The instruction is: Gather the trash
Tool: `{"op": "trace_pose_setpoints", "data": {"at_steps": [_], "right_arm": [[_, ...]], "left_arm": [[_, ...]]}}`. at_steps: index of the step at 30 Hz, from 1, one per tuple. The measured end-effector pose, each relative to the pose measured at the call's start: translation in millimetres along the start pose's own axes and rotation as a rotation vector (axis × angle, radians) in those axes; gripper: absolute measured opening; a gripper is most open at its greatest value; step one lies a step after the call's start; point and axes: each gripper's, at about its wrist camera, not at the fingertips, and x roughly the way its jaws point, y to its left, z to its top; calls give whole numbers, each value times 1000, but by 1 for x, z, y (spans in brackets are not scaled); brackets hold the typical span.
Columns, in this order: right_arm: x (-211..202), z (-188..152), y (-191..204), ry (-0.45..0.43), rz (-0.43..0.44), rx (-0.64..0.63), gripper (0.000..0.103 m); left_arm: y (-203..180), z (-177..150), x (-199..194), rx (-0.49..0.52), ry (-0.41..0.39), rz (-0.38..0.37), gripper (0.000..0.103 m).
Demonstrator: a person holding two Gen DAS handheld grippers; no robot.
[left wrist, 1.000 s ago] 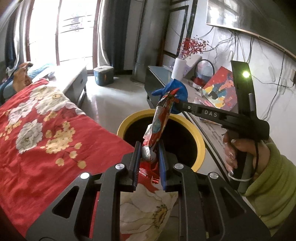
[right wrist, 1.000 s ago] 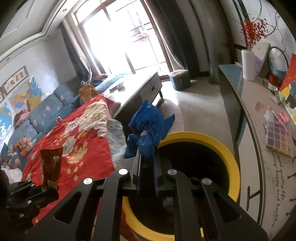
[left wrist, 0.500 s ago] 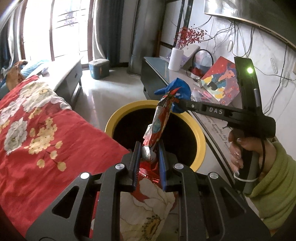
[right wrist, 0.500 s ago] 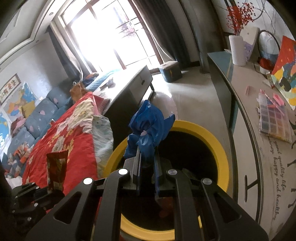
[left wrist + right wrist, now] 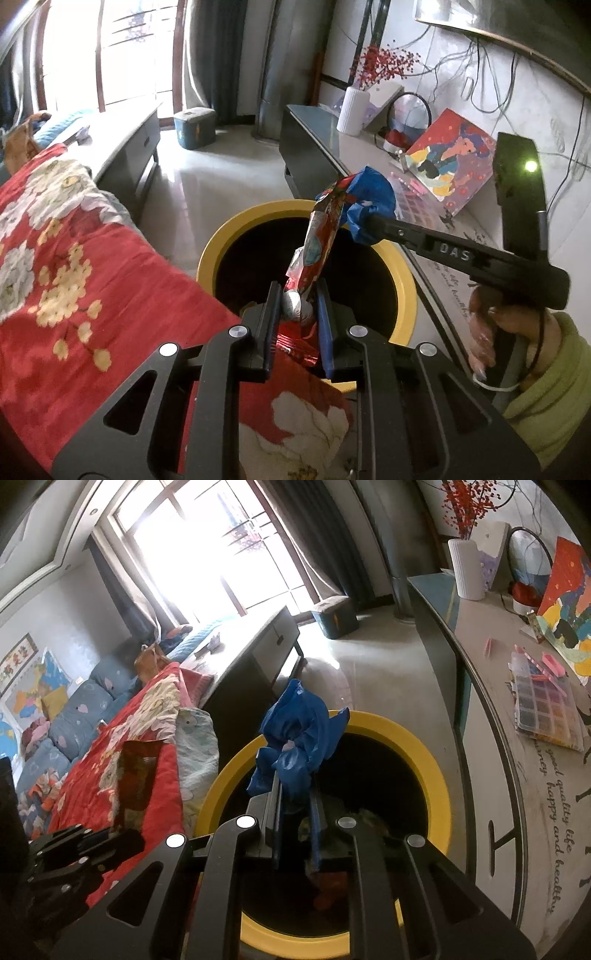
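My left gripper is shut on a long red snack wrapper and holds it upright over the near rim of a yellow-rimmed black trash bin. My right gripper is shut on a crumpled blue plastic bag above the open mouth of the bin. In the left wrist view the right gripper reaches in from the right with the blue bag over the bin's far side. The left gripper with the wrapper shows in the right wrist view at the left.
A red flowered blanket lies left of the bin. A long counter with a bead box, a white vase and a painting runs along the right. A low cabinet and a small blue box stand farther back. Trash lies inside the bin.
Both grippers have moved closer to the bin, which now sits larger and more central below them. Both still hold their trash.
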Motion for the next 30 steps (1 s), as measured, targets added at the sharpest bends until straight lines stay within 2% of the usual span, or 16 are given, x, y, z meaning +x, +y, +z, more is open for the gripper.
{"op": "trace_pose_setpoints", "data": {"at_steps": [5, 8, 9, 11, 14, 16, 18, 22, 25, 27, 30], "right_arm": [[0, 0, 0, 1, 3, 0, 15], [1, -2, 0, 10, 6, -5, 18], [1, -3, 0, 13, 7, -4, 20], [1, -4, -1, 16, 7, -1, 31], [0, -5, 0, 12, 1, -7, 36], [-2, -6, 1, 11, -2, -10, 44], [-4, -7, 2, 7, -10, -16, 47], [-8, -7, 2, -1, -26, -27, 60], [-13, -6, 5, -9, -38, -42, 70], [-16, -7, 7, -16, -50, -55, 74], [-20, -7, 10, -21, -63, -65, 82]], "left_arm": [[-1, 8, 12, -2, 14, -5, 14], [-2, 10, 14, 5, 14, -4, 18], [-2, 10, 15, 5, 14, -4, 23], [-1, 10, 16, -1, 15, -4, 30], [3, 7, 13, -13, 12, -7, 38], [4, 7, 13, -22, 12, -12, 51], [4, 5, 10, -25, 5, -10, 56], [6, 4, 5, -40, -8, -18, 77], [8, 3, 0, -58, -17, -20, 87], [9, 3, -3, -65, -25, -12, 92], [13, 1, -8, -84, -35, -2, 92]]}}
